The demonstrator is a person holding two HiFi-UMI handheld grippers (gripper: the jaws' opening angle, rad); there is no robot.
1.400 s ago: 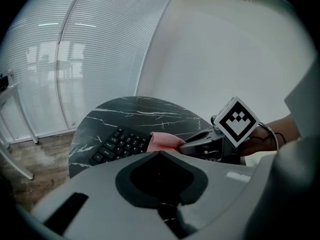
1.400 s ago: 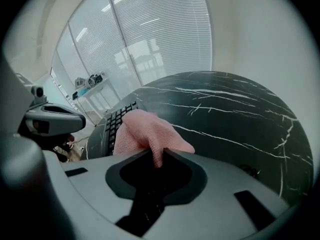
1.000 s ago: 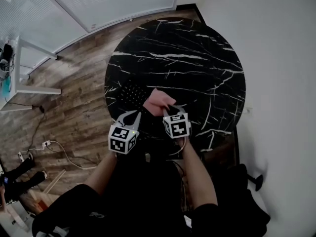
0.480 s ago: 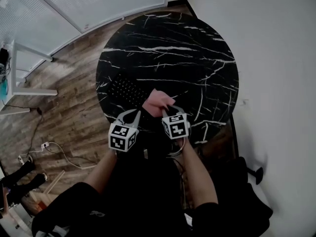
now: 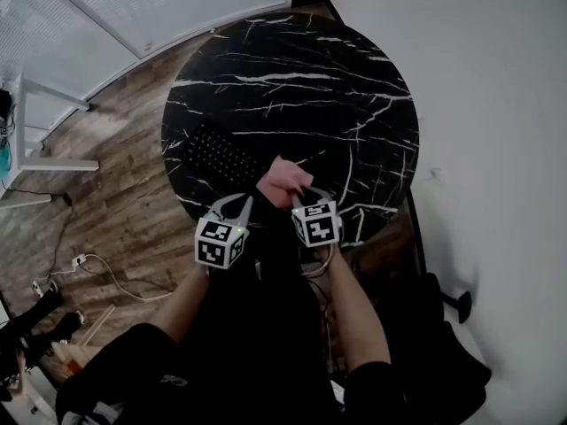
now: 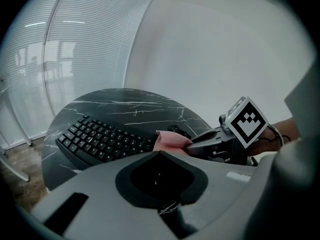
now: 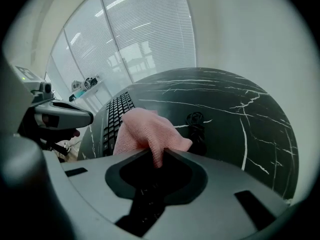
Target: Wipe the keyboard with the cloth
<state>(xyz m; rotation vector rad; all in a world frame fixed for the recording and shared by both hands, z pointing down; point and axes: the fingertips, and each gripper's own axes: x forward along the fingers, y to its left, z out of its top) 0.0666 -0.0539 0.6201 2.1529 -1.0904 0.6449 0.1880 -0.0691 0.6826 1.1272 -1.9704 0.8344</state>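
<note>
Cloth [image 7: 147, 129]: pink, knit texture, bunched into a soft lump with one corner pulled into a narrow tail. The right gripper [image 7: 157, 159] is clenched on that tail, and the rest of the cloth bulges out ahead of the jaws.

In the head view the cloth sits at about 6 o'clock on the round black marble table [image 5: 337, 87], near the rim. It is just off the right end of the keyboard [image 5: 221, 159], at the keyboard's 4 o'clock. The keyboard is black and lies diagonally near the table's 8 o'clock edge.

Left gripper [image 6: 160, 156]: jaws together with nothing in them. It is held at the cloth's 8 o'clock, apart from the cloth and off the keyboard.

A small coiled black cable [image 7: 196, 119] lies on the table just beside the cloth, at its 3 o'clock in the right gripper view.

Hard to see:
- I can't tell whether the cloth touches the keys or hangs above them. The lump covers the keyboard's near end in the right gripper view.
- In the left gripper view most of the cloth is hidden behind the housing and the right gripper's jaws, so only a pink edge shows.
- In the head view the keyboard is black on black and the keys barely resolve. The cable is not readable there.
- The table's rim at 6 o'clock is hidden behind both grippers and the forearms.
</note>
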